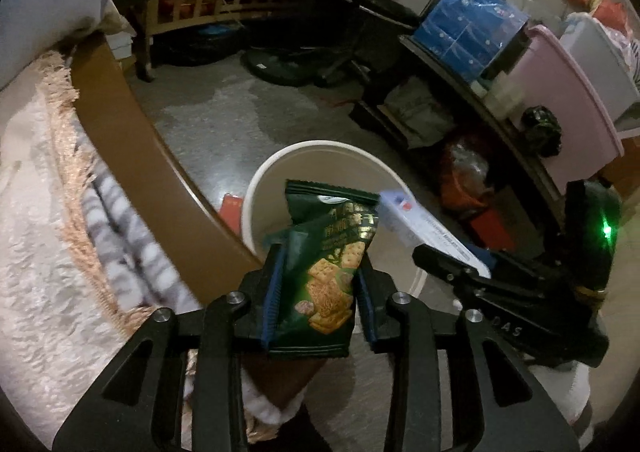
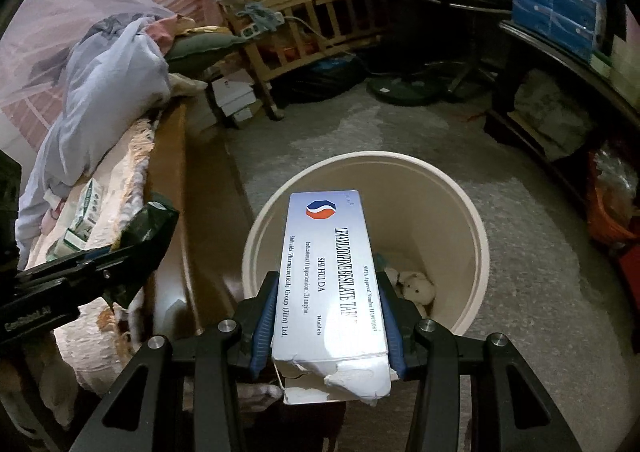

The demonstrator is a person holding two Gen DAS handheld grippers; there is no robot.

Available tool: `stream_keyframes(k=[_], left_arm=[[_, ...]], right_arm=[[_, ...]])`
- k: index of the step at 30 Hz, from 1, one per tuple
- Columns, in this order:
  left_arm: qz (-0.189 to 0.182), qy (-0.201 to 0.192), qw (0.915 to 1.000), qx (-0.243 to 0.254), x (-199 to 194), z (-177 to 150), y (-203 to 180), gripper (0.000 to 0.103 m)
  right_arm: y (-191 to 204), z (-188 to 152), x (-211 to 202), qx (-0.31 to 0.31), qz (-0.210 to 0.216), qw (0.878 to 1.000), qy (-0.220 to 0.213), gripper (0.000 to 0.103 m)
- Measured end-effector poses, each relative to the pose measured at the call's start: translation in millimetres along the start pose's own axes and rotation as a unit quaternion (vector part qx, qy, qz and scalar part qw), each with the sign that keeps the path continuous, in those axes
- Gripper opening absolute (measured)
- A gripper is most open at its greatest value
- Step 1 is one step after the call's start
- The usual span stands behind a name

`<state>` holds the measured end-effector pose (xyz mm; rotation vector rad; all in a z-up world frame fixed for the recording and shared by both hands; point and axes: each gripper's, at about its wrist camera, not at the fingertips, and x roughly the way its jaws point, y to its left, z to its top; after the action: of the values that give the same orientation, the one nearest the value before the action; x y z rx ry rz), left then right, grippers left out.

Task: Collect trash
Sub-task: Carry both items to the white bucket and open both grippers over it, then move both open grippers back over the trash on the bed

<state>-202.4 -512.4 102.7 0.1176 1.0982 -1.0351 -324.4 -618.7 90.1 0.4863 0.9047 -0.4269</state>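
Observation:
My left gripper (image 1: 318, 264) is shut on a green cracker wrapper (image 1: 330, 252) and holds it above the near rim of a cream round bin (image 1: 256, 188) on the floor. My right gripper (image 2: 328, 292) is shut on a white medicine box (image 2: 332, 272) with a torn near end, held over the same bin (image 2: 472, 212). Crumpled white tissue (image 2: 414, 286) lies at the bin's bottom. The box (image 1: 424, 228) and right gripper (image 1: 452, 268) show at the right of the left wrist view. The left gripper (image 2: 108, 256) with the wrapper (image 2: 148, 236) shows at the left of the right wrist view.
A bed with a pale fringed blanket (image 1: 48, 212) and brown wooden side rail (image 1: 132, 156) lies to the left. A small green-white box (image 2: 82, 218) lies on the bed. A dark shelf unit (image 1: 460, 100) with blue packs stands right. A wooden crib (image 2: 304, 12) stands behind.

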Motion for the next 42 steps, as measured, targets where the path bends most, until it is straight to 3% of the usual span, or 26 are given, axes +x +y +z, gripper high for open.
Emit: stream_keyframes(k=[2,4,9,23,30,42], left_arm=[[-0.013,-0.003,0.9998,-0.015,0,2,2,0.056],[-0.024,-0.006,0.9994,-0.025,-2,3,7,0.058],[-0.016,-0.004,0.9995,-0.028,-10,4,14,0.058],[0.06,-0.028,0.9972,-0.034,-49,-15,49,0.058],[0.095,-0.045,0.9937,-0.038,-75,-30,68,0.058],[0.17,-0.065,0.9791,-0.09,-134,-70,142,0.058]], right_arm=[[-3,2,2,0.002,-0.01,1.0,0.002,0.044],[-6,3,4,0.004,-0.017,1.0,0.007,0.047],[-9,3,6,0.015,-0.013,1.0,0.016,0.05],[27,-6,13,-0.004,0.013,0.999,0.031,0.051],[59,-8,11,-0.031,0.029,0.999,0.034,0.051],[146,-18,23,-0.093,0.084,0.991,0.052,0.052]])
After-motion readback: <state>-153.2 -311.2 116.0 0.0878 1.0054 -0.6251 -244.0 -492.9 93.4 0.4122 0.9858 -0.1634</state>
